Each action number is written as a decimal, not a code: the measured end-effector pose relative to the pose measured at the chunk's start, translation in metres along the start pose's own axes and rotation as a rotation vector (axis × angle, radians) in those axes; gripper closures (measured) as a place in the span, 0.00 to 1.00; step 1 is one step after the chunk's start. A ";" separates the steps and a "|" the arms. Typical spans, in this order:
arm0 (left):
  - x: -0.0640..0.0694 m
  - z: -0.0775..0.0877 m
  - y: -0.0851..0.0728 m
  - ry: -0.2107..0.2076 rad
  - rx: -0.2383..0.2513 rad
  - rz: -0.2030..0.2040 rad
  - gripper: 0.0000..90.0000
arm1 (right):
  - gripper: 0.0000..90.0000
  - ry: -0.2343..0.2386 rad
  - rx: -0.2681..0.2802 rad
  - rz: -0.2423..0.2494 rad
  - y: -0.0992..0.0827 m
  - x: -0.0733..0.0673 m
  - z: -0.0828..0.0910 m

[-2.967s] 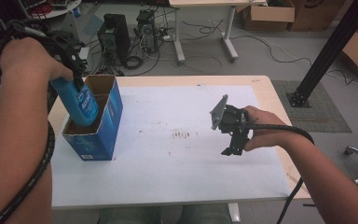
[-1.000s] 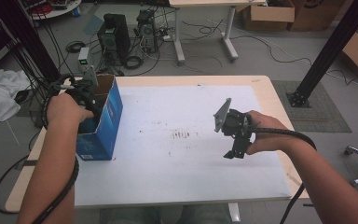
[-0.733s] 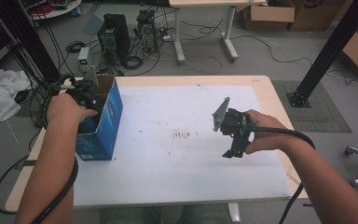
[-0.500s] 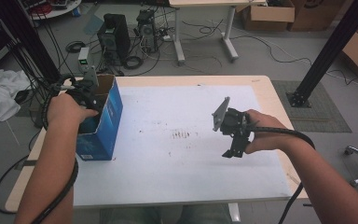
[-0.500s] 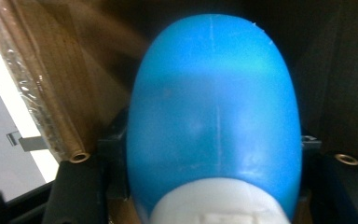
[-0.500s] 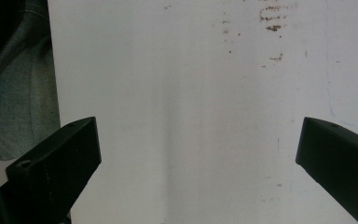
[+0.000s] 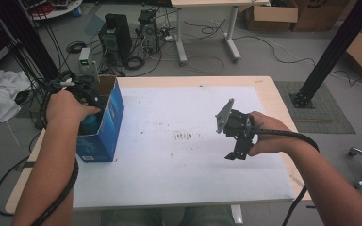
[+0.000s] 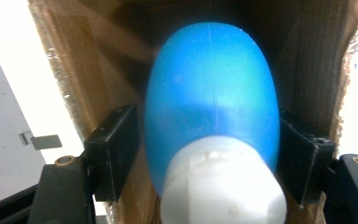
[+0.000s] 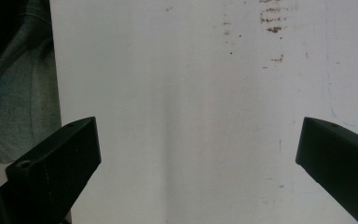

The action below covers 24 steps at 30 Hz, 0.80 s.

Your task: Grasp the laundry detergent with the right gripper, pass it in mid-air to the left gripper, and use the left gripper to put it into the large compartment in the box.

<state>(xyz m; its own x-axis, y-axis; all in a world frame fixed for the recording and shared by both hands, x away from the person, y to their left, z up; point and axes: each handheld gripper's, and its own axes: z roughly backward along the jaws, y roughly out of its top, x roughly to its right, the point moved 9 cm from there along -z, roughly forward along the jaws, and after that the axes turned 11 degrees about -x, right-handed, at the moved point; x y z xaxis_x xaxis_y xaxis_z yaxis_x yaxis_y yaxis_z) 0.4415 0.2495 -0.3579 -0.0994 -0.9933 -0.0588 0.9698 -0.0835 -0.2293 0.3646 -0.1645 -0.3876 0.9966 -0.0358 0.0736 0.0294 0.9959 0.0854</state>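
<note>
1. Plainly, the left hand-held gripper [image 7: 86, 101] was lowered into the open top of the blue cardboard box [image 7: 104, 123], which stood near the left edge of the worktop [image 7: 169, 169]; reaching in from above looked like the only way in between its tall walls.
2. Seen from the left gripper view, its jaws sat on either side of a blue bottle [image 8: 212, 98] with a white cap [image 8: 223, 186]. The right jaw met the bottle's side and the left sat just beside it, so I judged it a grip on the bottle, whether firm or slackening I could not tell.
3. The bottle pointed cap-up toward the camera, its body down inside the brown interior, which suited lowering it in or lifting it out.
4. The right hand-held gripper [image 7: 235, 136] was held above the bare white surface toward the right edge, well apart from the box, jaws spread wide with nothing between them, apparently waiting.
</note>
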 end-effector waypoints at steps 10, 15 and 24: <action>0.000 0.019 -0.003 0.012 0.021 0.002 0.25 | 0.00 -0.002 0.001 0.000 0.001 0.000 0.001; 0.002 0.031 -0.004 0.027 0.040 -0.010 0.24 | 0.00 -0.002 0.004 0.002 0.002 0.000 0.001; 0.008 0.055 -0.010 0.046 0.063 -0.067 0.19 | 0.00 -0.003 -0.001 0.000 0.001 0.000 0.002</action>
<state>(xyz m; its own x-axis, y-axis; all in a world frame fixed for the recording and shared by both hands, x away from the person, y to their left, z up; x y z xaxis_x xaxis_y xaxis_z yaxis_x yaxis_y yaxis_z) 0.4435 0.2382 -0.3023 -0.1733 -0.9808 -0.0900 0.9725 -0.1559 -0.1731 0.3640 -0.1631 -0.3857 0.9964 -0.0359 0.0770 0.0294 0.9960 0.0840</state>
